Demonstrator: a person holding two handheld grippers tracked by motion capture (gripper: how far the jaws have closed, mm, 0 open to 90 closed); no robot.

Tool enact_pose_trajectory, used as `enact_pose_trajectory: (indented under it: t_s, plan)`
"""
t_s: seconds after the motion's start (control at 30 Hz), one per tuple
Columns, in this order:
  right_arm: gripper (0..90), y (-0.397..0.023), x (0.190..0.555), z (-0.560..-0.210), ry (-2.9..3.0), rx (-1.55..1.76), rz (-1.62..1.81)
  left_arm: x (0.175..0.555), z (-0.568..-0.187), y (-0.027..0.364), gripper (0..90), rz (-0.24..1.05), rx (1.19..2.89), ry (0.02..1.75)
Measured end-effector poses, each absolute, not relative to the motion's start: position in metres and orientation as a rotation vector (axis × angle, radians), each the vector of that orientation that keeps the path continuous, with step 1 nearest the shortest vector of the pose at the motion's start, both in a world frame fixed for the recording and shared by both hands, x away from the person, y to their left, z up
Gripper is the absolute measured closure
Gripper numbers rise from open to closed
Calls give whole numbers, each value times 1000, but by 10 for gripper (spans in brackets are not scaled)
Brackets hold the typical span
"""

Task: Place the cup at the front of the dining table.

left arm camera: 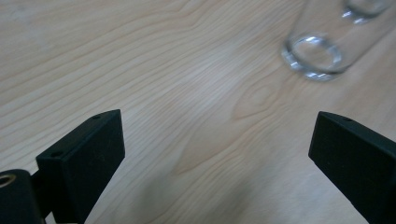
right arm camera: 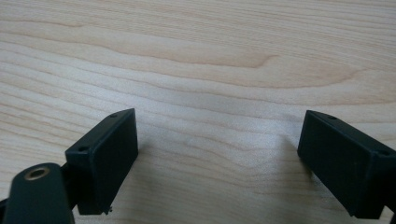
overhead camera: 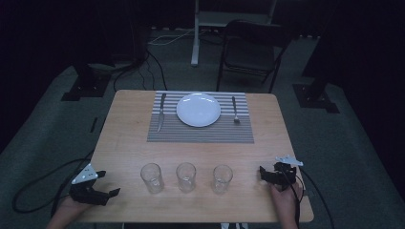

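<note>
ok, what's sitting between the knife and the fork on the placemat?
The white plate, empty, centred on the striped placemat, with the knife to its left and the fork to its right, in the high view.

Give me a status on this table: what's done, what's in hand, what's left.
Done: plate, knife and fork lie on the striped placemat. In hand: nothing; left hand-held gripper and right hand-held gripper open. Left, probably: three empty glasses near the front edge.

Dark recording lab or studio: black surrounds, stand bases (overhead camera: 315, 98), floor cables (overhead camera: 153, 64), folding chair (overhead camera: 250, 50), staged place setting on tabletop (overhead camera: 129, 138).
</note>
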State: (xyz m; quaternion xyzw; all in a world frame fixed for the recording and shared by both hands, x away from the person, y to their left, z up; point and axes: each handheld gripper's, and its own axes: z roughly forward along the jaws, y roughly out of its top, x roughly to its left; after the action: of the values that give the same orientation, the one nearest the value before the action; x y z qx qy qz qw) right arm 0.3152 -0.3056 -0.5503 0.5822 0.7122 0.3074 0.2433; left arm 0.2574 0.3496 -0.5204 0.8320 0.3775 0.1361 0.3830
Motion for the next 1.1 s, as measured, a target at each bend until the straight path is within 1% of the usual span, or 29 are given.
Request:
enact_pose_trajectory:
  t_s: [0.33,0.47,0.67,0.87,0.97,1.07,1.1]
  plan:
    - [120,-306,315,-550,1946,1591,840,256,-499,331,41,367,2124,853]
    - [120,-306,315,-550,1946,1591,840,258,-493,325,41,342,2120,815]
    - [120,-306,315,-550,1946,1591,840,261,-479,317,41,366,2114,771]
    - [120,-306,315,-550,1946,1590,840,265,-465,307,41,340,2117,711]
    - [120,-306,315,-550,1946,1591,840,265,-462,306,41,353,2113,706]
    - [120,-306,315,-550,1946,1591,840,267,-453,301,41,329,2099,672]
    - [120,-306,315,-550,1946,1591,840,267,-451,300,41,343,2097,666]
